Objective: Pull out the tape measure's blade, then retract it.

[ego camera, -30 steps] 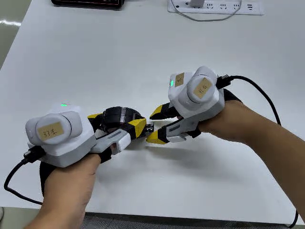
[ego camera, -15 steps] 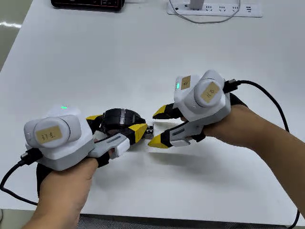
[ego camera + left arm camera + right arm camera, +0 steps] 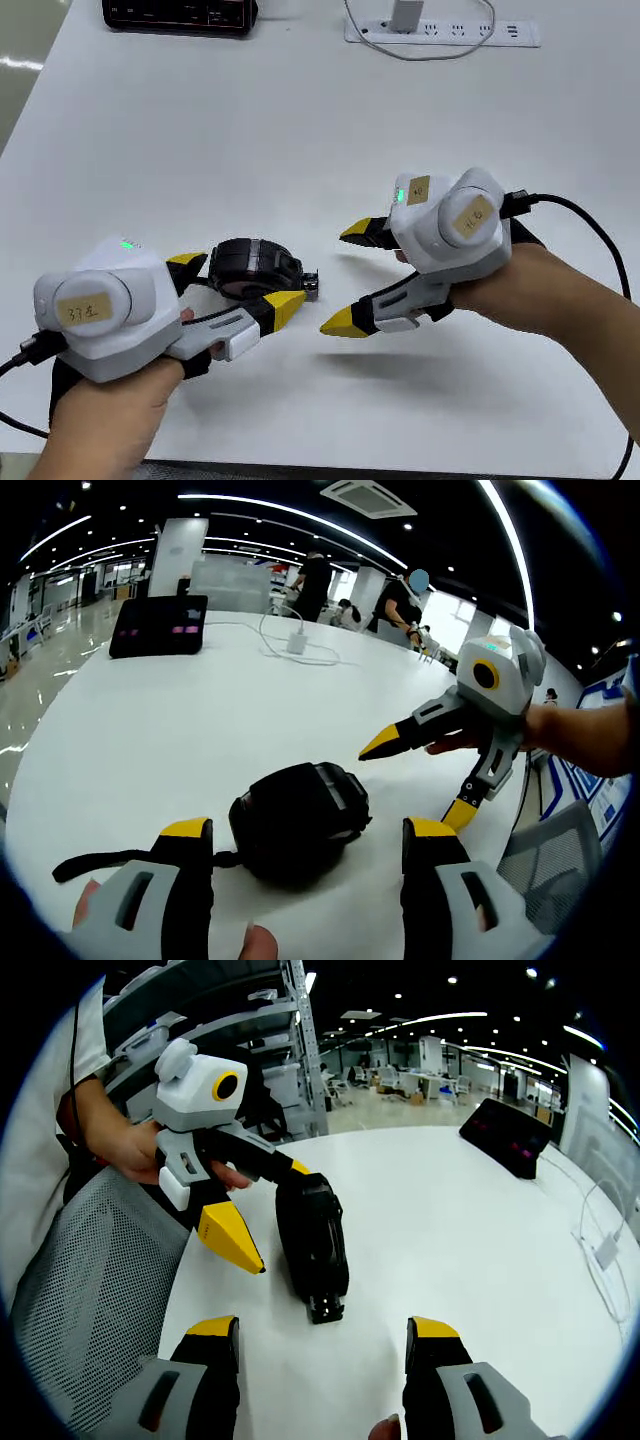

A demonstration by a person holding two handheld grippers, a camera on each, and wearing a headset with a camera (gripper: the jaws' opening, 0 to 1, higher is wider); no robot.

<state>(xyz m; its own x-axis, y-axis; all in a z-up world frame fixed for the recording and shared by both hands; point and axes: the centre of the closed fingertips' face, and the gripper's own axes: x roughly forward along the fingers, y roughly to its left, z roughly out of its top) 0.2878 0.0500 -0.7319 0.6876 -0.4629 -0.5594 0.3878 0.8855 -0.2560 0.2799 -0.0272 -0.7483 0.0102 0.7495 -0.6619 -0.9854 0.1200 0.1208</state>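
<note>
The black tape measure (image 3: 255, 268) lies on the white table (image 3: 250, 130), its blade drawn in and only the end hook (image 3: 312, 283) sticking out to the right. My left gripper (image 3: 235, 282) is open, with one yellow-tipped finger on either side of the case and a gap on both sides. In the left gripper view the tape measure (image 3: 300, 820) sits just ahead of the left gripper (image 3: 308, 832), its wrist strap (image 3: 100, 865) trailing left. My right gripper (image 3: 345, 278) is open, facing the hook from the right, a little apart. The hook (image 3: 325, 1310) lies just ahead of the right gripper (image 3: 325, 1332).
A white power strip (image 3: 440, 30) with a plugged-in charger and a dark device (image 3: 180, 12) lie along the table's far edge. The table's near edge runs right under both hands. A mesh chair (image 3: 90, 1290) stands beside the table.
My left gripper has opened off the tape measure's case. The right gripper has spread wider and drawn back to the right, away from the hook. The camera tilted slightly.
</note>
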